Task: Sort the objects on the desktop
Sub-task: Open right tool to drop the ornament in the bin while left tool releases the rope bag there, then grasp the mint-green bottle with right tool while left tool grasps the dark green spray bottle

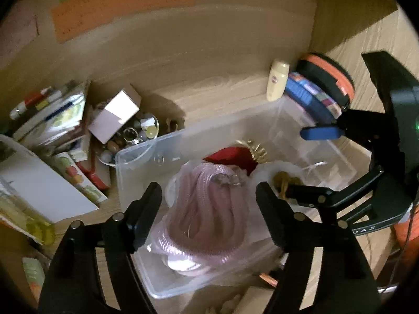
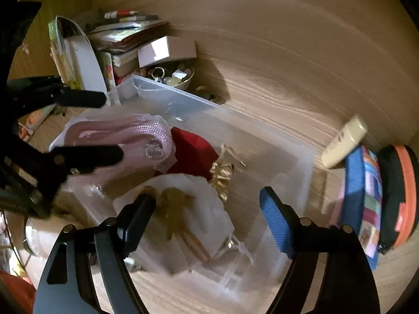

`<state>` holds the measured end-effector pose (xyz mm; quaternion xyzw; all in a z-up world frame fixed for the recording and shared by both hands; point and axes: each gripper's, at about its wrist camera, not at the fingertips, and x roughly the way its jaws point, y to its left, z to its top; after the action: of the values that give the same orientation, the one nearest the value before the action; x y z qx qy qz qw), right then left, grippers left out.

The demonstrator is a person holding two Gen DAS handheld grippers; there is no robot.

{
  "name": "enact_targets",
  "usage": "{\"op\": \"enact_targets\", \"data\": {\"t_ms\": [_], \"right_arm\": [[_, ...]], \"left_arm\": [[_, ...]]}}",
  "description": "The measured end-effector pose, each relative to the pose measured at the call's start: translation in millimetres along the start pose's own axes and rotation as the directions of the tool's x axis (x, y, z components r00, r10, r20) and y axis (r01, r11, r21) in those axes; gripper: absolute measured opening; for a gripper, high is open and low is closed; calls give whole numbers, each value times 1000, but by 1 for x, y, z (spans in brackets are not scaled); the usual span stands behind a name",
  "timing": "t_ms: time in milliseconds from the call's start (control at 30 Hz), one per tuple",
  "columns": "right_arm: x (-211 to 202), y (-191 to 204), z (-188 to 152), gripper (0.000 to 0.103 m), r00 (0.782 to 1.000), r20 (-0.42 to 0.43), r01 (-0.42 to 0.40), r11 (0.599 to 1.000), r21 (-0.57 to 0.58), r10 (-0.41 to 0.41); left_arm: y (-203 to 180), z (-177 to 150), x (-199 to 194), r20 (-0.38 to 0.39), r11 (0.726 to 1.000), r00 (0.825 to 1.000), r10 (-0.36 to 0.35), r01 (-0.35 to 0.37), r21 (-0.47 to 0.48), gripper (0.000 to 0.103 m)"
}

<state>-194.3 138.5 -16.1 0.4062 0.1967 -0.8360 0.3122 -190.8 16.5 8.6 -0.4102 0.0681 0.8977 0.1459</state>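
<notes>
Both grippers hung over the clear bin (image 1: 146, 151), jaws wide and empty; the left gripper (image 1: 208, 196) straddled the pink coil (image 1: 207, 209); the right gripper (image 2: 207, 209) hung over the bagged keys (image 2: 175, 204).

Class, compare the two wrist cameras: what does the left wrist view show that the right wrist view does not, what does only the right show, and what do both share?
Only the left wrist view shows the green and orange sheets on the wall in full. Only the right wrist view shows gold keys plainly, lying in a white bag. Both share the clear bin, the bagged pink cable, the red item, the cream bottle and both open grippers: left gripper, right gripper.
</notes>
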Motion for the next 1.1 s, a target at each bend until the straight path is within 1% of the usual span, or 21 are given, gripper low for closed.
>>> {"op": "enact_targets", "data": {"t_ms": [67,133,300,433,500,533,567,633,733,900,1000,1100], "right_arm": [[-8,1,-3,79,1000,10,15,1000,4,-15],[-17,4,-8,79,999,14,38,999,-1,-38],[-34,13,-17,80,993,21,119,992,-38,-119],[-54,21,-28,80,989,63,139,990,-33,-136],[-66,24,-35,82,983,105,150,989,-9,-148],[-71,25,-38,87,981,121,153,988,3,-152],[-76,26,-42,89,978,142,155,988,17,-156],[-84,29,-49,90,972,168,160,986,41,-164],[-90,32,-59,93,970,184,149,986,68,-160],[-87,34,-78,93,977,164,116,987,115,-134],[-83,37,-93,93,979,146,120,983,136,-140],[-80,39,-108,93,977,138,140,975,169,-165]], "left_arm": [[0,-2,-8,11,1000,1000,4,-4,-1,77],[-2,-4,-15,22,1000,1000,15,-15,1,82],[-2,-13,-34,45,1000,999,18,-17,-15,86],[0,-27,-53,75,999,996,38,-36,-33,92],[2,-34,-59,80,998,996,49,-45,-44,92],[3,-39,-62,82,997,995,56,-52,-51,93],[5,-43,-65,83,996,994,65,-61,-60,93],[8,-55,-71,80,994,993,86,-80,-76,94],[16,-73,-78,69,989,992,105,-97,-112,94],[25,-107,-81,37,978,994,107,-99,-186,94],[24,-129,-81,16,966,994,112,-106,-234,94],[15,-149,-86,30,961,994,106,-95,-260,94]]}}
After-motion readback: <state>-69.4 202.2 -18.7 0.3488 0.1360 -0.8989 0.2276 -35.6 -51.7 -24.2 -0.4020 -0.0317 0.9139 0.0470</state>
